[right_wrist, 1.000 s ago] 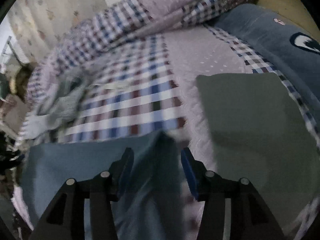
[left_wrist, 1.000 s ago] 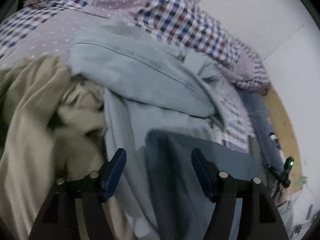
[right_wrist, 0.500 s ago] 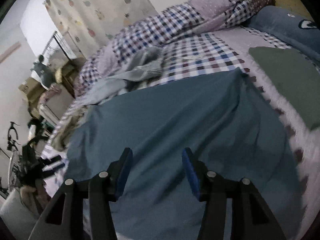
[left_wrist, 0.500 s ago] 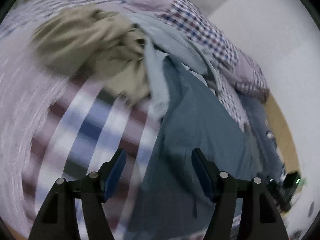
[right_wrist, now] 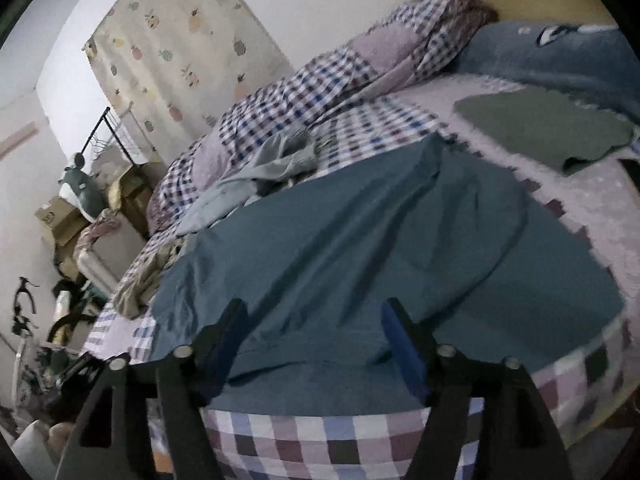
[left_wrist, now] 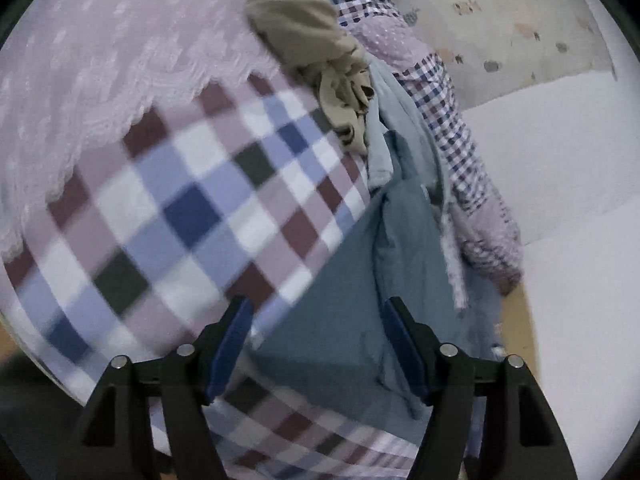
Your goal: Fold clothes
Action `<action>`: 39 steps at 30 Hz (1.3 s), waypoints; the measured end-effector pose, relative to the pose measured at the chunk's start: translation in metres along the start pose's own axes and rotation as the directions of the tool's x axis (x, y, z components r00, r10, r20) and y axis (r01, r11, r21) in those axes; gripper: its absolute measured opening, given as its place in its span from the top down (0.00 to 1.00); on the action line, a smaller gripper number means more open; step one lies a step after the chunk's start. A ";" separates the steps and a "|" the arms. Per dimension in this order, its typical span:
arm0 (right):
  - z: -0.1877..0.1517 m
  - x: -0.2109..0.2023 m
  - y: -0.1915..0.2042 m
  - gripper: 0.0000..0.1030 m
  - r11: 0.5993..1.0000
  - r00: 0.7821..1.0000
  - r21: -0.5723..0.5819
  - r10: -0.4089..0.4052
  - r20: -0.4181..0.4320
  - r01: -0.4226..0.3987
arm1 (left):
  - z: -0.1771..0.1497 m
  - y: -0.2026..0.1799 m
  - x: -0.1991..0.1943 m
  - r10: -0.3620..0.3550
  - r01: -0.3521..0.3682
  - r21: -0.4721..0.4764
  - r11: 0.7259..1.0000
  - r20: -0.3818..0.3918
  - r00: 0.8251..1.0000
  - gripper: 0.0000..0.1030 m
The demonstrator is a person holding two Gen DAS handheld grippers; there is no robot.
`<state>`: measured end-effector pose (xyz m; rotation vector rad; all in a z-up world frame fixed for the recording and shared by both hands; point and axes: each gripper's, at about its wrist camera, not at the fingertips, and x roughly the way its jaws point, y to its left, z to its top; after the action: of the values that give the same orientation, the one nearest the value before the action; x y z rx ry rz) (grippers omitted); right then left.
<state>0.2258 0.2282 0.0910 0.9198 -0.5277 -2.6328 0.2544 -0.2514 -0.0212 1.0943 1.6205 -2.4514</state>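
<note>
Spreading: you have gone from holding the teal garment (right_wrist: 360, 248) bunched between the fingers a second ago to having it laid out across the checked bedspread (left_wrist: 168, 208); both cameras have pulled back toward the near edge of the bed.
Meaning for the task: the garment looks ready for its first fold, so I judge the laying-out step done and no fold yet made.
Left gripper (left_wrist: 316, 348): jaws stand apart with nothing between them; it hovers over the garment's near corner, where teal cloth meets the checks.
Right gripper (right_wrist: 308, 344): also spread wide and holding nothing, poised just above the garment's near hem.
Where the garment is: on the bed, near the front edge, with the near hem close to the drop of the bedspread.
How it looks: mostly flat, but long diagonal creases run up the middle and the near hem is rumpled and doubled over in places; smooth these before you fold.
Neighbours: a pale blue garment (right_wrist: 256, 176) and a beige garment (left_wrist: 316, 48) lie heaped beside its far-left side, and a dark green folded piece (right_wrist: 544, 128) sits apart on the right.
</note>
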 end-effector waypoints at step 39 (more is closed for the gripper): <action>-0.140 0.044 0.205 0.16 0.505 0.999 -0.863 0.035 0.042 0.019 | 0.004 0.017 0.003 -0.227 0.222 -0.087 0.971 -0.061 0.972 0.94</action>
<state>0.3156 -0.0043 0.0544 0.4724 0.7772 -2.3867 0.2561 -0.2612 -0.0353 1.0520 1.9456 -2.4785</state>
